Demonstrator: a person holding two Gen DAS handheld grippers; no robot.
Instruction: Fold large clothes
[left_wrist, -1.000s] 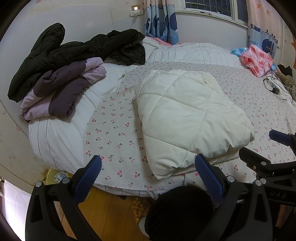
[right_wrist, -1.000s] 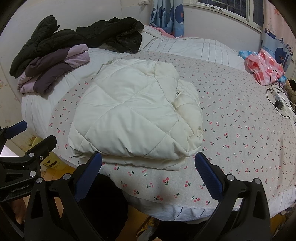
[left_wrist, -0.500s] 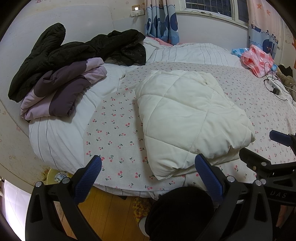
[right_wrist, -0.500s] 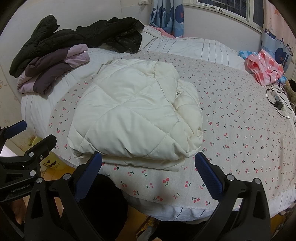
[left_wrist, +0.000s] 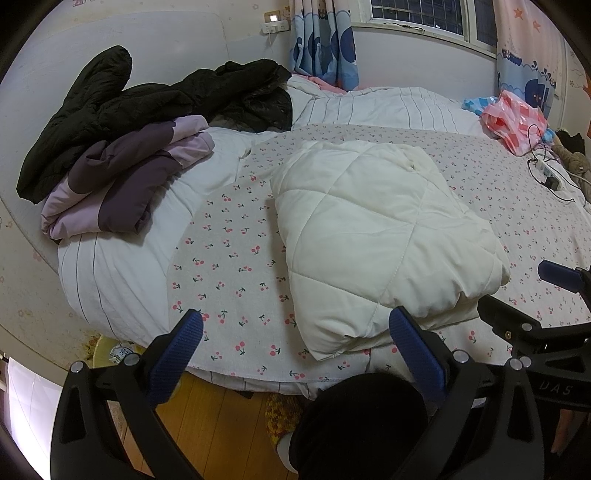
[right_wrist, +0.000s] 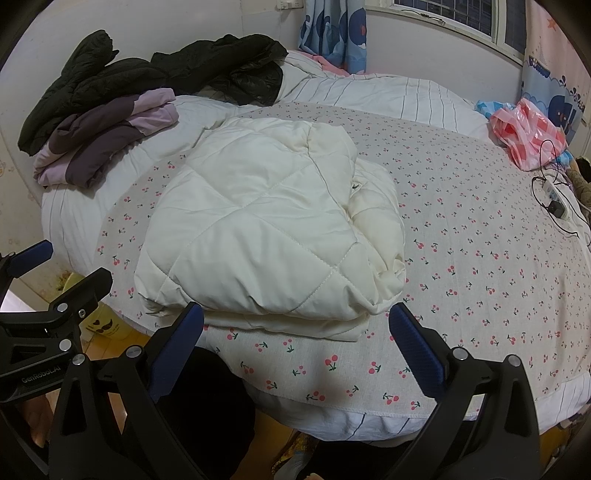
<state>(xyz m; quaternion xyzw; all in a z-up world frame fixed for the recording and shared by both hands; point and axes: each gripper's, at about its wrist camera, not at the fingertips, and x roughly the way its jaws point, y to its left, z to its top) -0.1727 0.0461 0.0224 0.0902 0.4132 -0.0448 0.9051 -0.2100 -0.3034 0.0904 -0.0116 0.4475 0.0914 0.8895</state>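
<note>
A pink plastic bag (left_wrist: 517, 118) lies at the upper right on the cherry-print bed sheet (left_wrist: 236, 266). Just below it sits a white power strip (right_wrist: 556, 197). Blue cartoon curtains (right_wrist: 334, 31) hang at the top.

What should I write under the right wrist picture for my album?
Open right hand-held gripper facing a folded cream quilted coat on the cherry-print bed cover.

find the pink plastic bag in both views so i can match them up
Left wrist view: the pink plastic bag sits at the upper right, on the far side of the bed, beyond the folded cream quilted coat.
Right wrist view: the pink plastic bag is again at the upper right, just above the white power strip.
Shared landmark: the purple jacket at the left in both.
</note>
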